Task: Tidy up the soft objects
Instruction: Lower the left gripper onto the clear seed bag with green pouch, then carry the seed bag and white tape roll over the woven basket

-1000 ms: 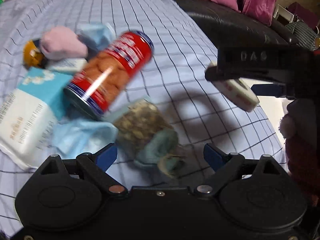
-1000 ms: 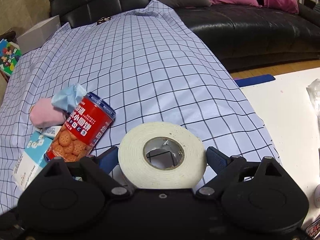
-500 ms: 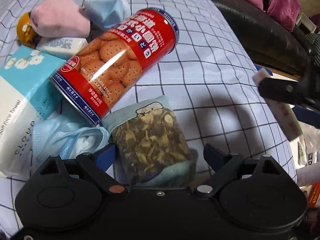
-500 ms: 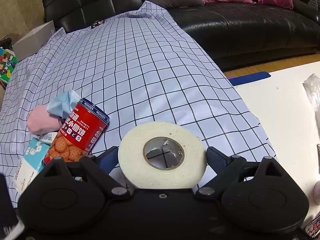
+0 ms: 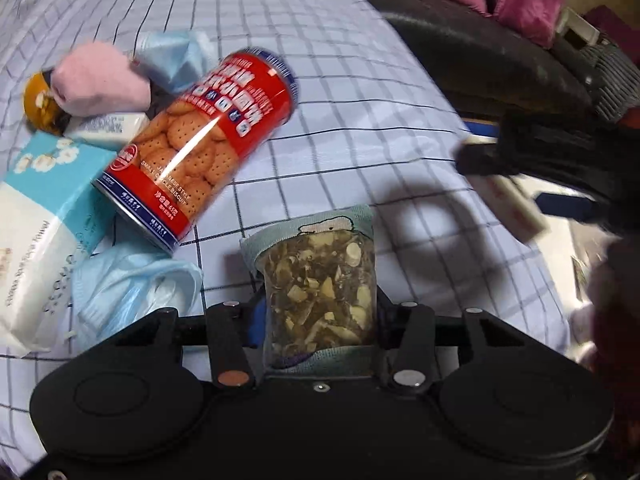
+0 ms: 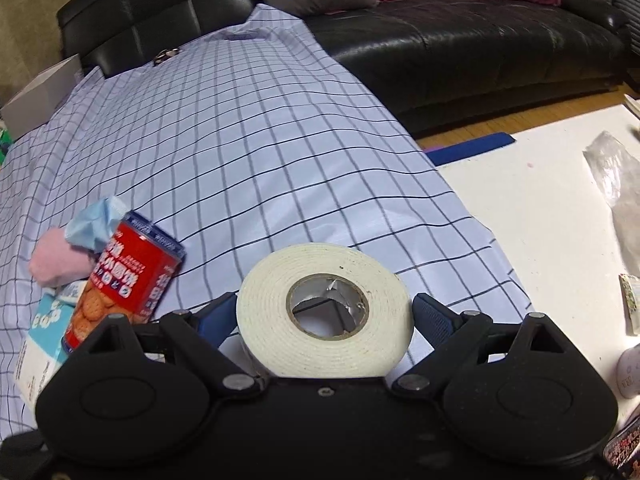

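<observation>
My left gripper point(image 5: 316, 312) is shut on a teal pouch filled with dried bits point(image 5: 318, 280) and holds it over the checked cloth point(image 5: 340, 92). My right gripper point(image 6: 324, 312) is shut on a white roll of foam tape point(image 6: 324, 312); the gripper and tape also show at the right edge of the left wrist view point(image 5: 516, 204). On the cloth lie a pink soft bundle point(image 5: 100, 80), two crumpled blue face masks point(image 5: 132, 280) point(image 5: 176, 56) and a teal-and-white tissue pack point(image 5: 44, 232).
A red biscuit can point(image 5: 200, 152) lies tilted among the soft things, also seen in the right wrist view point(image 6: 124, 280). A black sofa point(image 6: 460, 44) with pink cushions stands behind. A white table point(image 6: 532, 216) with a clear bag and small items is at the right.
My left gripper has moved in over the teal pouch, closed on it and lifted it off the cloth. The right gripper has kept hold of the tape roll and shifted slightly.
</observation>
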A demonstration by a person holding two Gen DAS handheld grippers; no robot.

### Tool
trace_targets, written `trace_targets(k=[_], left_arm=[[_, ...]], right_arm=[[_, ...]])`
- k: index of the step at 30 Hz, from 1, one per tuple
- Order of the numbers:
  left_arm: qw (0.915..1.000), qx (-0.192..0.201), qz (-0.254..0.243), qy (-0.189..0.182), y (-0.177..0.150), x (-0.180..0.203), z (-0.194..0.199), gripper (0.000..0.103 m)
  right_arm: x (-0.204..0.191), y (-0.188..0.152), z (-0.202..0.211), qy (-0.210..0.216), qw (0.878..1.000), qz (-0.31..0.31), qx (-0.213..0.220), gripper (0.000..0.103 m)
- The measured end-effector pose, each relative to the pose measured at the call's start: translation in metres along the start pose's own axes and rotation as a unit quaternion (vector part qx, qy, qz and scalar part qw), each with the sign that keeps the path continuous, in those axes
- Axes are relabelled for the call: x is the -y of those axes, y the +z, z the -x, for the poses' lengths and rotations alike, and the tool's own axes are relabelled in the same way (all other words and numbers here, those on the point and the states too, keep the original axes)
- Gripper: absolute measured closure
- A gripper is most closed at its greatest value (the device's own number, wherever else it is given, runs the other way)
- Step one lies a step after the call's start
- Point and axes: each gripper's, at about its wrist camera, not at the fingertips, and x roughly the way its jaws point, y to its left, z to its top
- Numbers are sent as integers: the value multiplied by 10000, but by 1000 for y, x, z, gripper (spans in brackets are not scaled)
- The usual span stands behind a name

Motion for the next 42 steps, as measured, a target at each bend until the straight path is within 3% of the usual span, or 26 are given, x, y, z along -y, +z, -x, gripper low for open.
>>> trace_targets(k=[5,12,20,25,34,42], left_arm=[[9992,288,-284,71,-23,6,40,56],[9968,439,-208,633,-68,-19,84,55],[9930,156,555,1029,-119,-69,100,55],[9889,80,628,1345,-140,-80,98,55],[9904,-233,734,1152,-160,-91,95,55],[9903,-559,736,1042,-176,-94,94,55]], right_arm=[[1,-2,-3,-99,9999,17,-39,10],[-13,-12,-3,-124,9994,314,2,10],[-31,-35,11,102,9968,742,281,10],[-41,-71,32,368,9914,1153,490,10],[-36,-164,75,921,9877,1196,412,10],[-59,-215,105,1078,9790,1728,-114,10]])
